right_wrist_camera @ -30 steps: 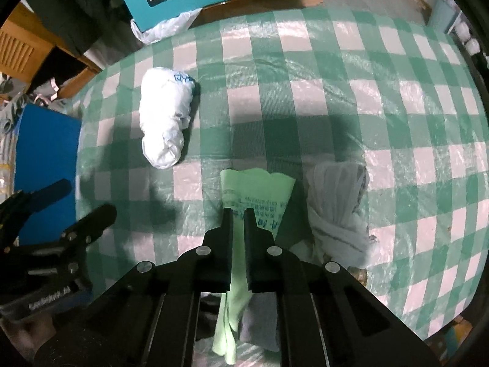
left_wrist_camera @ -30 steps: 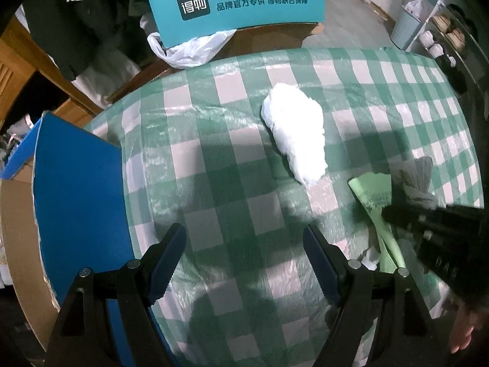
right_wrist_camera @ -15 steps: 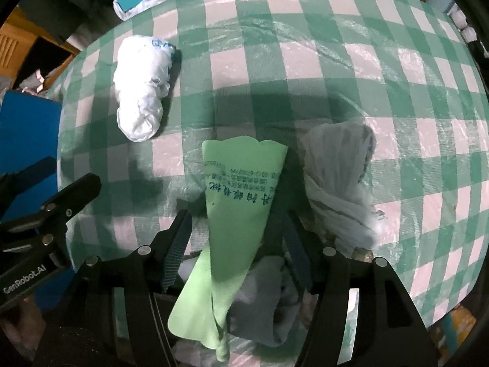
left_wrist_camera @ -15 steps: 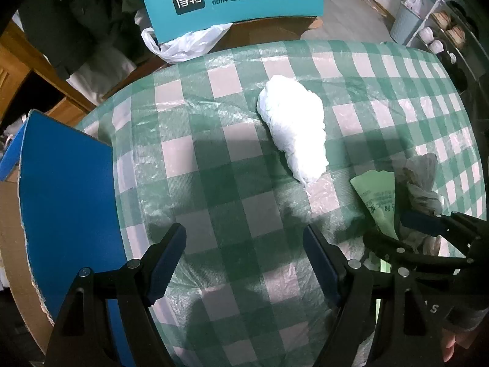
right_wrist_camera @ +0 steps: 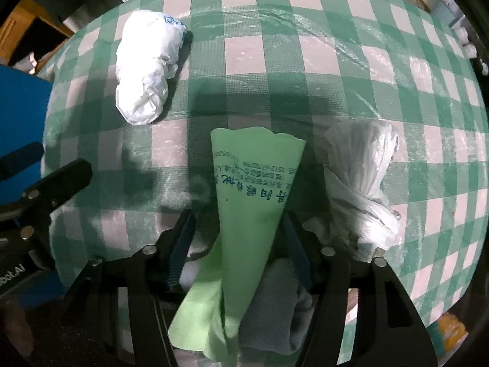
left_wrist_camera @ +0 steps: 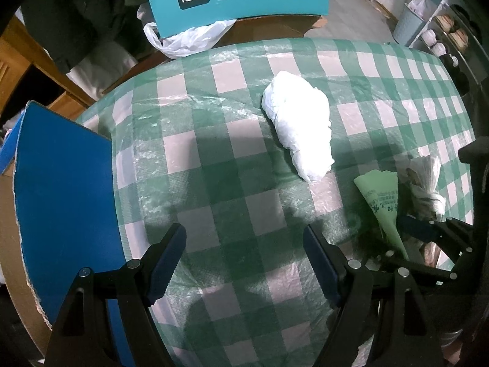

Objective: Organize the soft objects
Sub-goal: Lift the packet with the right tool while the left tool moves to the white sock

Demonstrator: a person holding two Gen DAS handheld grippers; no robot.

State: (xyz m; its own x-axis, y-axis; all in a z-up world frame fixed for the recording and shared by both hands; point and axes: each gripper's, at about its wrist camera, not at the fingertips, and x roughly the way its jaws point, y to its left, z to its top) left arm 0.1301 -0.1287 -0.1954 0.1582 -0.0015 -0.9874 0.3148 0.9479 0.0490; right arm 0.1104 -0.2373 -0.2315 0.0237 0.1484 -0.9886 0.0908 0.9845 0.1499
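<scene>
Closing around the flat light-green plastic bag with blue print [right_wrist_camera: 253, 189], the right tool [right_wrist_camera: 241, 238] has the bag's narrow waist between its blue pads, but no pad is seen pressing on it yet; a gap shows on each side. The bag lies on the green-and-white checked tabletop [right_wrist_camera: 305, 46], its lower end draped over a grey folded cloth [right_wrist_camera: 275, 315] near the table edge.

Risks noted:

- Thin, slack film may bunch or slide as the jaws meet, so the grip could catch only a fold and the bag could slip out on lifting.
- The grey cloth lies directly beneath the bag's tail; a low grip might pinch both and drag the cloth along.
- The crumpled translucent white bag, knotted at one end [right_wrist_camera: 360, 183], sits just beside the right pad and could be snagged or pushed toward the edge.

The left tool [left_wrist_camera: 244, 257] stands wide open over bare tabletop, holding nothing. It is close to the right tool in the left wrist view; a sideways move by either could knock them together. The white scrunched plastic bundle [left_wrist_camera: 299, 131] lies apart, untouched.
</scene>
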